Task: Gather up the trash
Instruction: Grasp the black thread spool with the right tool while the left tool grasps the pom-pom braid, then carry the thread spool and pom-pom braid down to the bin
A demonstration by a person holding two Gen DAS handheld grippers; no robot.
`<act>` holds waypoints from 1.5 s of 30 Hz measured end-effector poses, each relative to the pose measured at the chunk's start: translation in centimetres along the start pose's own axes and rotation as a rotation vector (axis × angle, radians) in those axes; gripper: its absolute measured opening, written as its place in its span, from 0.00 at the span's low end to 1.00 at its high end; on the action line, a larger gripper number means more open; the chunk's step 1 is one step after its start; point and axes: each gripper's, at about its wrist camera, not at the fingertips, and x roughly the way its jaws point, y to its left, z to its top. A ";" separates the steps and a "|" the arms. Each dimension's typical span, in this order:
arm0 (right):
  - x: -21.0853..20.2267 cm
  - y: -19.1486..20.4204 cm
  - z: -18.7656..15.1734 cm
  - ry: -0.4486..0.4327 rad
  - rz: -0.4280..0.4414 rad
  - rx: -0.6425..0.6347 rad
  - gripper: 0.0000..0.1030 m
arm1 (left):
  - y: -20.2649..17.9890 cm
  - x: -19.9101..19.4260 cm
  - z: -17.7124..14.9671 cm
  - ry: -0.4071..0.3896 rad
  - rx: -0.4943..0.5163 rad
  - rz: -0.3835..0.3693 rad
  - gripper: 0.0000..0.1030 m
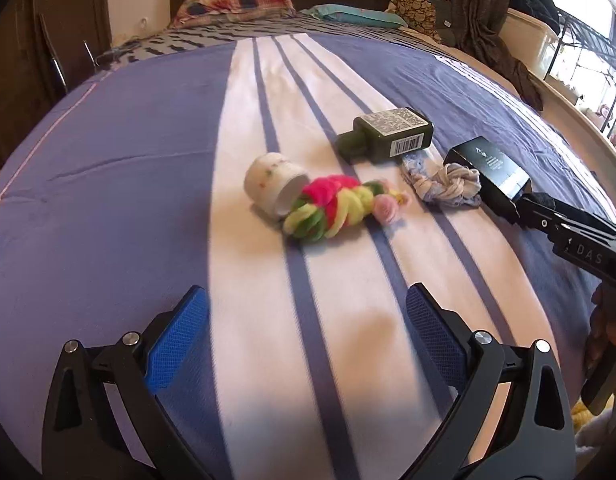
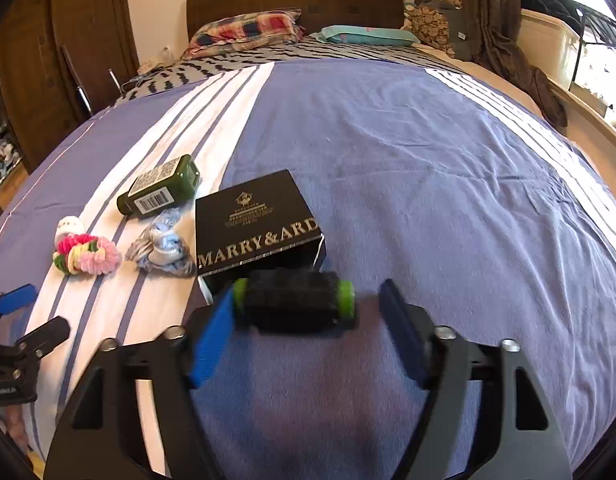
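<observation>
The right hand-held gripper [image 2: 306, 308] straddles a black roller with green ends [image 2: 294, 302], left pad touching, right pad apart, the black box [image 2: 254, 222] just beyond it. The left hand-held gripper [image 1: 308, 324] hangs released over bare bed [image 1: 108, 168]. Green bottle [image 1: 388, 132], white cup [image 1: 274, 182], scrunchies [image 1: 336, 208] and knotted cloth [image 1: 444, 184] crowd the stripes; open blue bedspread stretches right.

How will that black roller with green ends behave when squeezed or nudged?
The black roller lies sideways between the right tool's pads, and being cylindrical it probably rolls if nudged. It looks bristly, so likely light and slightly springy. The soft bedspread may damp rolling.
</observation>
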 end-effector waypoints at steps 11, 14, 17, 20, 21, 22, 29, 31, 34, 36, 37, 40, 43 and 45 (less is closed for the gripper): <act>-1.9 -1.7 -1.4 -0.026 0.034 -0.019 0.55 | -1.6 2.1 3.0 0.000 0.018 -0.046 0.89; -2.4 -2.1 -1.9 -0.031 0.039 -0.013 0.55 | -2.4 2.8 3.7 0.008 0.032 -0.051 0.88; -3.0 -2.4 -2.1 -0.036 0.048 -0.009 0.55 | -2.8 3.5 4.3 0.020 0.039 -0.029 0.71; -3.4 -2.6 -2.4 -0.040 0.055 -0.007 0.55 | -2.8 3.5 4.4 0.016 0.041 -0.010 0.63; -3.6 -2.7 -2.5 -0.043 0.057 -0.006 0.55 | -2.7 3.2 4.3 0.012 0.042 -0.007 0.63; -3.7 -2.7 -2.6 -0.044 0.057 -0.006 0.55 | -2.7 3.1 4.1 0.011 0.044 -0.004 0.62; -5.9 -2.2 -3.6 -0.058 0.083 -0.025 0.55 | -2.8 0.3 1.1 -0.003 0.046 0.003 0.61; -7.0 -1.7 -4.0 -0.067 0.101 -0.035 0.55 | -2.9 -1.2 -0.2 -0.010 0.046 0.000 0.61; -8.5 -0.9 -4.6 -0.080 0.116 -0.053 0.55 | -3.5 -3.7 -2.0 -0.032 0.053 0.005 0.61; -9.7 -0.3 -5.2 -0.094 0.128 -0.069 0.55 | -3.8 -5.6 -3.1 -0.054 0.054 0.010 0.61; -10.3 -0.1 -5.5 -0.100 0.133 -0.075 0.55 | -4.0 -6.6 -3.7 -0.067 0.050 0.011 0.61; -12.1 0.5 -6.3 -0.117 0.148 -0.091 0.55 | -4.5 -9.6 -5.2 -0.107 0.043 0.002 0.61; -14.2 1.0 -7.4 -0.135 0.158 -0.103 0.55 | -5.1 -12.2 -6.9 -0.140 0.043 -0.003 0.61; -15.4 1.2 -8.1 -0.145 0.166 -0.103 0.55 | -5.6 -13.7 -8.2 -0.156 0.040 -0.015 0.61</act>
